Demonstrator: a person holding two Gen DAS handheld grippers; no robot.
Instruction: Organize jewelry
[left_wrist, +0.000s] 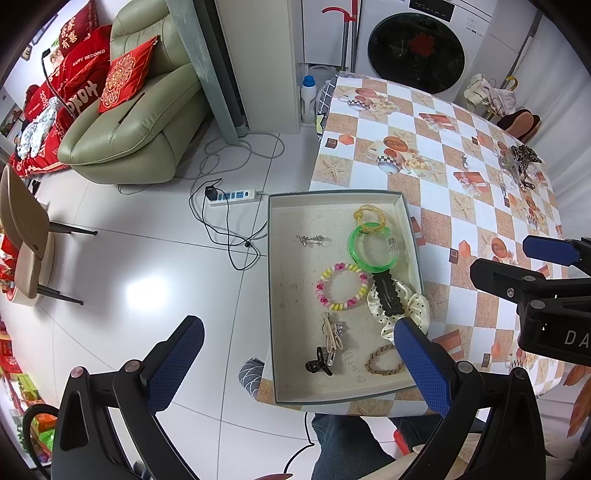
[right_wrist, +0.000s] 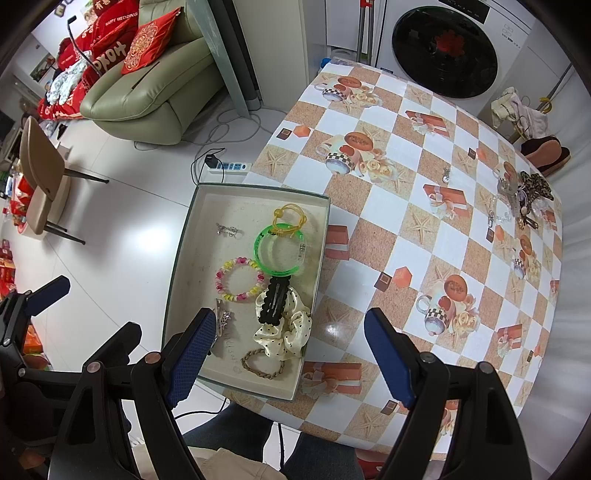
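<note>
A shallow grey box (left_wrist: 275, 280) (right_wrist: 184, 258) sits at the table's near left corner. In it lie a green bangle (left_wrist: 373, 248) (right_wrist: 281, 249), a yellow ring (left_wrist: 370, 215), a beaded bracelet (left_wrist: 341, 287) (right_wrist: 240, 279), a black hair clip (left_wrist: 386, 292) (right_wrist: 275, 301) on a dotted cream scrunchie (right_wrist: 286, 334), a braided band (left_wrist: 384, 360) (right_wrist: 263, 362), a silver piece (left_wrist: 310, 240) and small clips (left_wrist: 332, 334). A pile of loose jewelry (left_wrist: 519, 164) (right_wrist: 522, 201) lies at the table's far right. My left gripper (left_wrist: 297, 365) and right gripper (right_wrist: 291, 362) are open and empty above the box's near end.
The table (right_wrist: 406, 229) has a checkered orange and white cloth. A small silver item (right_wrist: 446, 174) lies alone mid-table. A power strip (left_wrist: 232, 195) and cables lie on the white floor. A green sofa, a chair and a washing machine stand around.
</note>
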